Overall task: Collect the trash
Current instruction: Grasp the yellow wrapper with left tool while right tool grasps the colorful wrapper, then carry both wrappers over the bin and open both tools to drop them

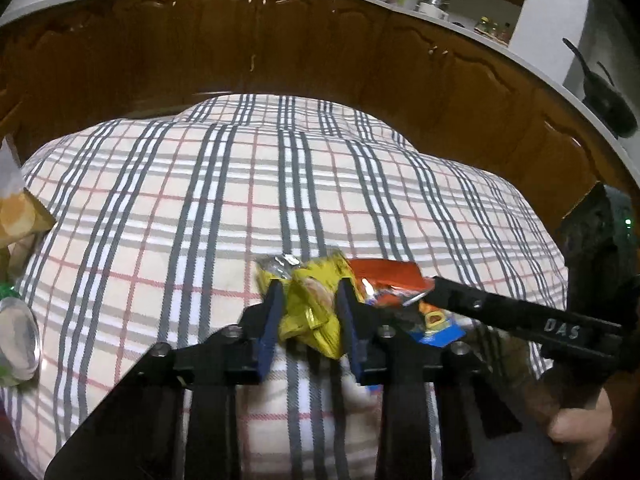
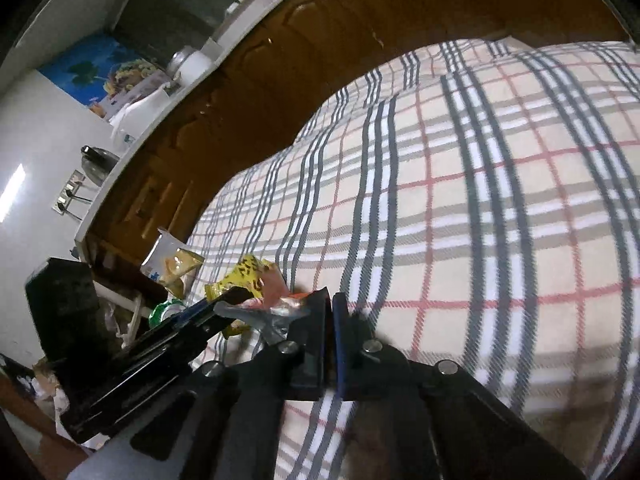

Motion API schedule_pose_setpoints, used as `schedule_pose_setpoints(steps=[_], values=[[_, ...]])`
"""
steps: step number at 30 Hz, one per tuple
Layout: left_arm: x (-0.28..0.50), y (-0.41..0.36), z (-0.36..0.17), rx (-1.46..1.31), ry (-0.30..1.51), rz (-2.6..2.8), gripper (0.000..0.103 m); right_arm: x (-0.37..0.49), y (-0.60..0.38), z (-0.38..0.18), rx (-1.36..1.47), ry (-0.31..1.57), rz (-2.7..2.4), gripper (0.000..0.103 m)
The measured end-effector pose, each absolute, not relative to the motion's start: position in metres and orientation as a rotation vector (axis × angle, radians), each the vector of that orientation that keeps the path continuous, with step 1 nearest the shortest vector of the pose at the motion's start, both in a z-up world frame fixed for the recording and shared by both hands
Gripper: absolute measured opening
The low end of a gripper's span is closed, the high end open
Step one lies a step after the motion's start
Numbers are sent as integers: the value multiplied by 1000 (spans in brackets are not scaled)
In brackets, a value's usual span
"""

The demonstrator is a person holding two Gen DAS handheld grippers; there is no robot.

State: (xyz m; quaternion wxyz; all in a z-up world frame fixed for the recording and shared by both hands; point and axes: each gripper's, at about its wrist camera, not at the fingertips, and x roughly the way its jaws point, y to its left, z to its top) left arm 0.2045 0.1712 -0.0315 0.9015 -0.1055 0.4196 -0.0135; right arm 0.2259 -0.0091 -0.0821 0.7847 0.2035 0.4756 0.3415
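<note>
A: The left gripper (image 1: pixel 310 312) is pinching a crumpled yellow wrapper (image 1: pixel 312 308) between its blue pads, just above the checked cloth (image 1: pixel 200 208).

B: And the right gripper (image 2: pixel 329 312)? Its jaws look pressed together.

A: Yes, nearly flat together, nipping only the thin edge of a red wrapper (image 1: pixel 386 280) that lies touching the yellow one. No other trash is in them.

B: That edge grip seems weak to me. The film is slick and shiny, with silver inside, so it could slip out.

A: I'd lift both slowly and keep the squeeze steady. The yellow one is bunched into a springy wad, which gives the pads more to bite on.

B: The cloth is soft and puffy, probably over padding. Pressing down would catch fabric.

A: So rise straight up. More trash waits at the cloth's edge: a pale snack bag (image 2: pixel 172 260) and a green can (image 2: pixel 166 312).
</note>
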Motion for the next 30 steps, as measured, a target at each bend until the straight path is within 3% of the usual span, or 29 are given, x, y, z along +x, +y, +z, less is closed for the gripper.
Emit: schedule_pose_setpoints(steps=[5,30], values=[[196,155,-21,-196,843,-59,8,211,-42,-64,428,952,702,1],[181,-21,18,-104,791,-394,5,130,-231,-19,462,745,429,1]])
